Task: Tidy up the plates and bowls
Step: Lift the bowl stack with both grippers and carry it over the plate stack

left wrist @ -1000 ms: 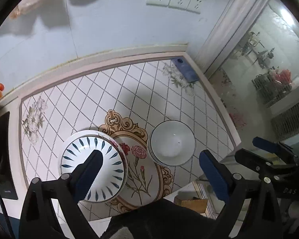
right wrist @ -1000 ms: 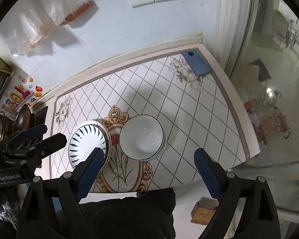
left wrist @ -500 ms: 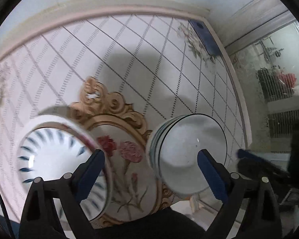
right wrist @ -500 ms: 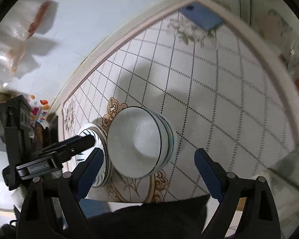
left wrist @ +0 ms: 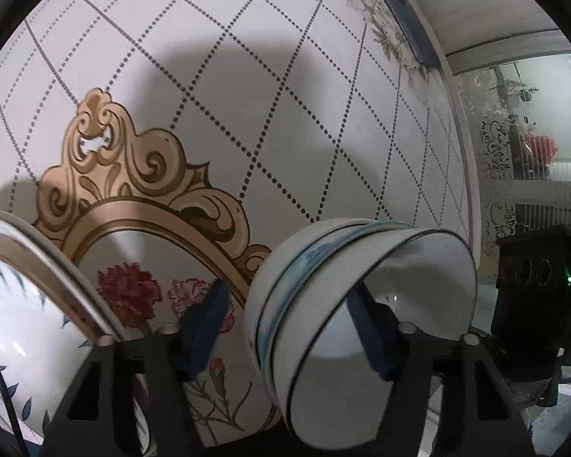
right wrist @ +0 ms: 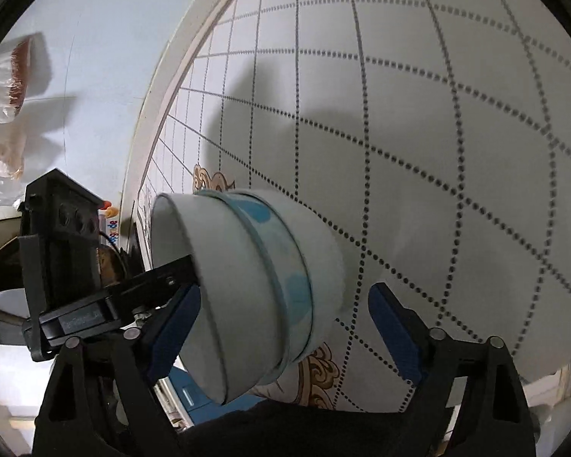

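I see the stack of white ceramic bowls with blue banding point(left wrist: 361, 304) near the front edge of the patterned tabletop point(left wrist: 247, 76). My left gripper point(left wrist: 293, 327) straddles the stack's left wall, one dark blue pad outside, the other inside; whether it pinches I cannot tell. My right gripper point(right wrist: 285, 327) stands spread, its pads flanking the stack, contact unclear. The white plate with dark blue leaf marks point(left wrist: 15, 304) is cut off at left. Open tabletop lies behind. The blue flat object point(left wrist: 411, 23) lies at the far right corner.
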`<state>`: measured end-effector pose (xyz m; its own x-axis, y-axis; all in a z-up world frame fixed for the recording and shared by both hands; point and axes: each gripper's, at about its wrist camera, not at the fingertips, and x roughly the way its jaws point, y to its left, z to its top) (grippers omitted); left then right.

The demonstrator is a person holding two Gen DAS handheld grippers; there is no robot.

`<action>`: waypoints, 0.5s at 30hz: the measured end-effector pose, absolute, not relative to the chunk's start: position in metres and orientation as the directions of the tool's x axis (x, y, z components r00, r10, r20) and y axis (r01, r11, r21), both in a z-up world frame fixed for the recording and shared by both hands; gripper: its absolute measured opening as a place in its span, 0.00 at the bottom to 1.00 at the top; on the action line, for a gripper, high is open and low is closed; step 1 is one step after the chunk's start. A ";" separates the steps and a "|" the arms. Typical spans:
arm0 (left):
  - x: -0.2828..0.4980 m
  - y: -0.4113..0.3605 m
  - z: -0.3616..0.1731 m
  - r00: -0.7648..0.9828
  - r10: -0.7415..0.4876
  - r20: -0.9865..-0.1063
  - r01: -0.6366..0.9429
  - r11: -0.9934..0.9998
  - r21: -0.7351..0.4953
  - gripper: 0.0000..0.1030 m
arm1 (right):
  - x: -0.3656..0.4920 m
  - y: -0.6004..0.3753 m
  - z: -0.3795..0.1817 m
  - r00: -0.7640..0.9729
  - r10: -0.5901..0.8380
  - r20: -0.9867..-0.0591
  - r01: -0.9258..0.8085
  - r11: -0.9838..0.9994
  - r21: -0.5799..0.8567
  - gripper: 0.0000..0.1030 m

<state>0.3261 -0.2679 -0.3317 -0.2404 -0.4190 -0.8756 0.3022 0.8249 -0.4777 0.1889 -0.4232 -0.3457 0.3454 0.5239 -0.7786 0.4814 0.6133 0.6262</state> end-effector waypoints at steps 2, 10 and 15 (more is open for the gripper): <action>0.325 -0.269 -0.330 -0.235 -0.426 -0.874 0.307 0.820 -0.482 0.52 | 0.191 -0.421 -0.353 0.346 0.540 -0.767 0.479 0.602 0.639 0.67; 0.321 -0.268 -0.324 -0.186 -0.404 -0.896 0.321 0.837 -0.444 0.48 | 0.195 -0.415 -0.361 0.346 0.504 -0.791 0.474 0.634 0.611 0.53; 0.321 -0.260 -0.322 -0.169 -0.400 -0.901 0.307 0.847 -0.434 0.45 | 0.198 -0.413 -0.357 0.331 0.499 -0.801 0.466 0.651 0.599 0.53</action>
<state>0.3205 -0.2603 -0.3219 -0.1689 -0.4002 -0.9007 0.3074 0.8469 -0.4339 0.1977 -0.4135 -0.3571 0.3312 0.4993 -0.8006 0.4656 0.6515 0.5990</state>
